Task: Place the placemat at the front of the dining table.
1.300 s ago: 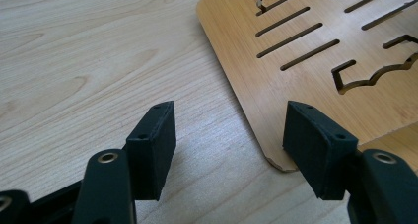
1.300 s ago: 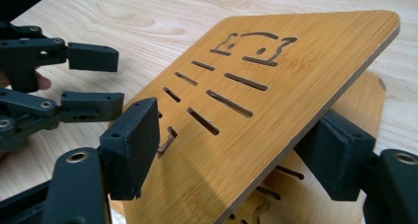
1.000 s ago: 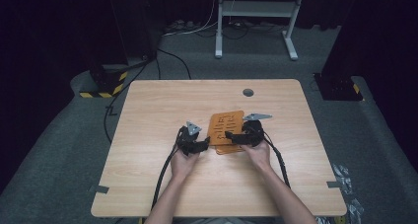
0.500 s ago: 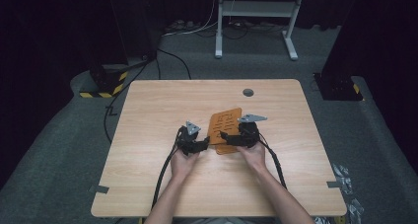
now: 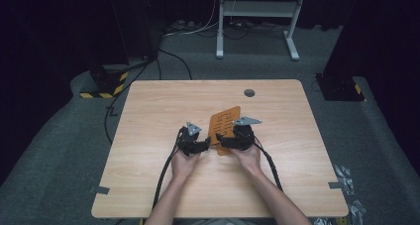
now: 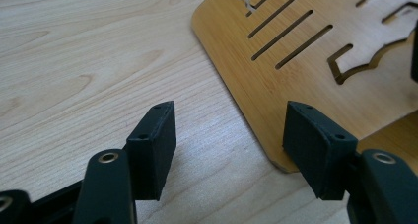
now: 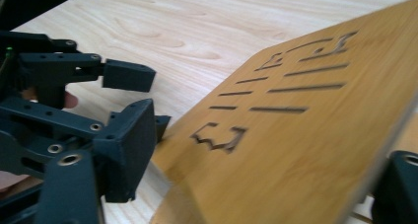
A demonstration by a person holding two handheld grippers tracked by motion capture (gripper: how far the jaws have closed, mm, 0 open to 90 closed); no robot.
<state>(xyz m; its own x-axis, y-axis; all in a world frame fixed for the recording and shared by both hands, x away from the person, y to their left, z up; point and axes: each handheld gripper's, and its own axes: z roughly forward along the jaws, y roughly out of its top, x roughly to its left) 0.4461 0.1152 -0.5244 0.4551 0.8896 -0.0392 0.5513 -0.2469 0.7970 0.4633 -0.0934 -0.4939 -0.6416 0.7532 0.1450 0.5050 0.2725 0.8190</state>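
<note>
Bamboo board (image 5: 225,127) with cut-out slots lies on the surface (image 5: 148,185), its long axis running from the near edge away toward the far right. Right hand-held gripper (image 5: 224,141) is at its near end; in the right gripper view the board (image 7: 296,135) passes between the wide-standing jaws, tilted up, but I cannot tell if the pads press it. Left hand-held gripper (image 5: 204,145) waits just beside the board's rounded near corner (image 6: 281,160), jaws wide and empty. I count one board, two grippers.
</note>
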